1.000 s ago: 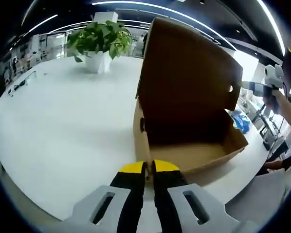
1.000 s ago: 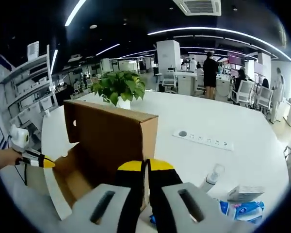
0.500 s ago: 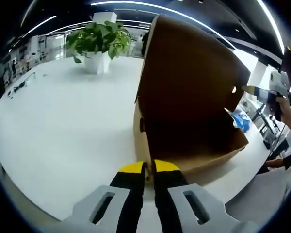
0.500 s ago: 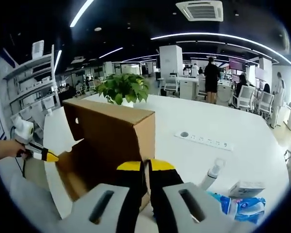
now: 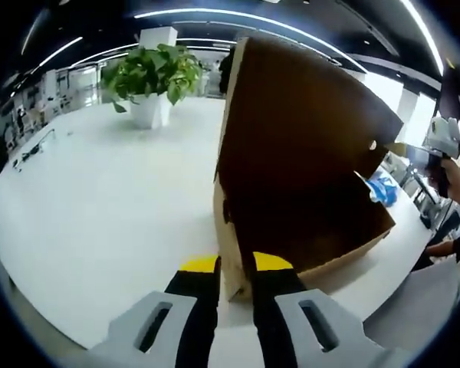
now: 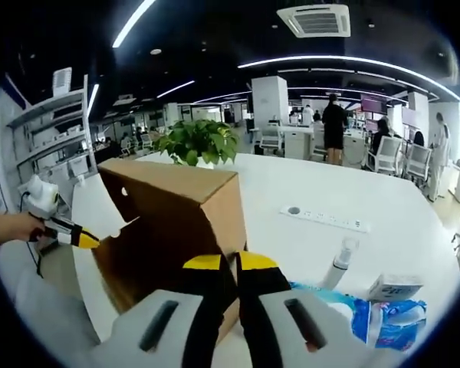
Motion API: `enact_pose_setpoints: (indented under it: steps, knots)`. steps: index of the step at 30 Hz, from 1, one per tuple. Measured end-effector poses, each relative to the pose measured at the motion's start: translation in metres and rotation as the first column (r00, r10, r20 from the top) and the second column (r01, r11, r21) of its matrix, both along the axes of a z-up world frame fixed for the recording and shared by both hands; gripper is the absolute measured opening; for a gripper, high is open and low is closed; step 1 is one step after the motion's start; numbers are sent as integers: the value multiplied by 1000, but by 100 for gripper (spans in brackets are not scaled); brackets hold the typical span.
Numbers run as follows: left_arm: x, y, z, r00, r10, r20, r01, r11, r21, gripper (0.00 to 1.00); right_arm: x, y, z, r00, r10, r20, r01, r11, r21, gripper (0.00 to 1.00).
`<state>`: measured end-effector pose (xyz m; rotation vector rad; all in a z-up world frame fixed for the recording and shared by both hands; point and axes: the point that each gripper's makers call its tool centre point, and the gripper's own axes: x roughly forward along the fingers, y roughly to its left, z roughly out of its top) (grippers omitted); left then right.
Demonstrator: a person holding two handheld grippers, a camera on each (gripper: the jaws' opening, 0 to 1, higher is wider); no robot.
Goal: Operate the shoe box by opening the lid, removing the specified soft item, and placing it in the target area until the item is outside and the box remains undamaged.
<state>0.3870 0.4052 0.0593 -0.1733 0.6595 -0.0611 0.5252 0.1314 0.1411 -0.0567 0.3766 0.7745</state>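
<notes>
While the lid stands raised: box interior hidden, soft item unseen
Left gripper [image 5: 235, 270]: jaws slightly parted astride the shoe box [image 5: 291, 192] corner wall
Right gripper [image 6: 231, 268]: clenched, empty, touching the box's outer side
Nearer hand: left, opening just ahead

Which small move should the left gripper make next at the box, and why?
Probably close the left gripper gently on the wall of the shoe box. Its jaws stand apart with the corner edge of that wall between them, and the lid stands raised. A light hold would likely steady the box without crushing the cardboard.
</notes>
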Motion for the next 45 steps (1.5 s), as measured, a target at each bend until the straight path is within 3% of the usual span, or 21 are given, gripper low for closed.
enact_pose_setpoints:
  steps: [16,25,37,45]
  knots:
    - [21,5,45,994,-56,90,49,996,78,19,-24,-3,-10,999,35,-4,-35,999,6,6]
    - [26,2,59,988,-96,125,81,990,115,20,-34,-2,-16,999,49,-4,-49,999,3,8]
    - [25,-8,66,973,-157,168,133,980,146,22,-49,-2,-24,997,82,10,-82,997,-15,12]
    - [18,-17,57,964,-227,136,202,963,179,25,-58,-1,-30,994,110,17,-110,994,-17,16]
